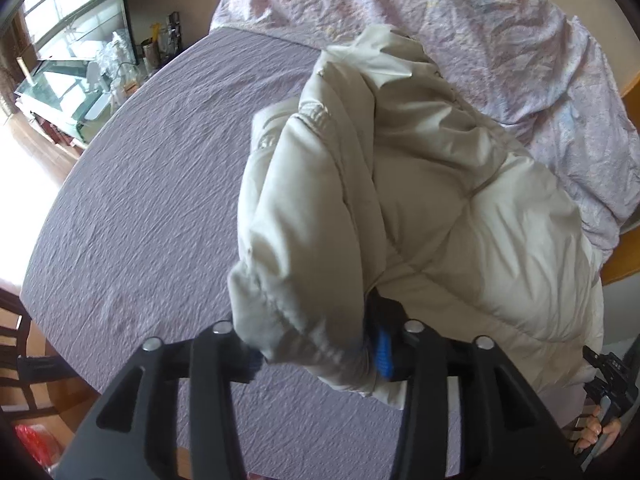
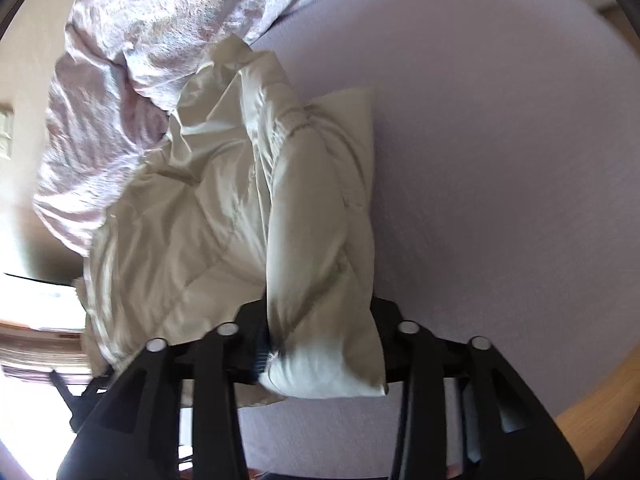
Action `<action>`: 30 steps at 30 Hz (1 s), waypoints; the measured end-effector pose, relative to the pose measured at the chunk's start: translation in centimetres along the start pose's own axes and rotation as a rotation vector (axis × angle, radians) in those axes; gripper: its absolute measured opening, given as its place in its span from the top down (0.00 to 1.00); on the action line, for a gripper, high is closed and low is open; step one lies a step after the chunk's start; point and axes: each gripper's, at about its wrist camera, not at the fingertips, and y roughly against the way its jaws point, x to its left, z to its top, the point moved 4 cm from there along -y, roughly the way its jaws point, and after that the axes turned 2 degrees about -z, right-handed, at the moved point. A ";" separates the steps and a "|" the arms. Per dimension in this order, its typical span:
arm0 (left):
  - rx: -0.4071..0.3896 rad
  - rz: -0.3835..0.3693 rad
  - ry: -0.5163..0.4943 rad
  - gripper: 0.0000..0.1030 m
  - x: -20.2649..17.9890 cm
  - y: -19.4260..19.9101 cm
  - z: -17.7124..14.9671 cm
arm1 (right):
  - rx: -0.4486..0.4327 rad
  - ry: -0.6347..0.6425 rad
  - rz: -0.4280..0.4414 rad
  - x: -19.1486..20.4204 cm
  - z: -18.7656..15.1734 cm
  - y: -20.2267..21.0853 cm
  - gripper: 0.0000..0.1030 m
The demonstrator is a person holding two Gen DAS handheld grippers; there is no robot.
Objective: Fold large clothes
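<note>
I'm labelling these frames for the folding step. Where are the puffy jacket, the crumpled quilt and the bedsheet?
puffy jacket (image 1: 420, 184): left wrist view, its quilted body.
crumpled quilt (image 1: 460, 20): left wrist view, a wrinkled fold.
bedsheet (image 2: 500, 140): right wrist view, a bare stretch.

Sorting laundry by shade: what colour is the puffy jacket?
The jacket is pale cream-beige, plain; the left wrist view shows it best.

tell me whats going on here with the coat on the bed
A person is folding a cream puffer jacket on a bed with a lilac sheet, a handheld gripper in each hand. The left gripper has a folded edge of the jacket between its jaws, and so does the right gripper. A crumpled floral duvet is bunched behind the jacket.
</note>
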 end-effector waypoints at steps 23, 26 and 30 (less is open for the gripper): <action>-0.017 -0.032 0.038 0.20 0.5 0.2 0.5 | -0.072 0.549 0.069 21.8 -4.7 -0.5 0.81; -0.019 -0.040 0.046 0.20 0.7 0.2 0.4 | -0.064 0.574 0.030 22.7 -5.5 -2.2 0.81; -0.025 -0.050 0.047 0.20 0.8 0.4 0.4 | -0.024 0.548 0.003 22.3 -5.5 -4.3 0.81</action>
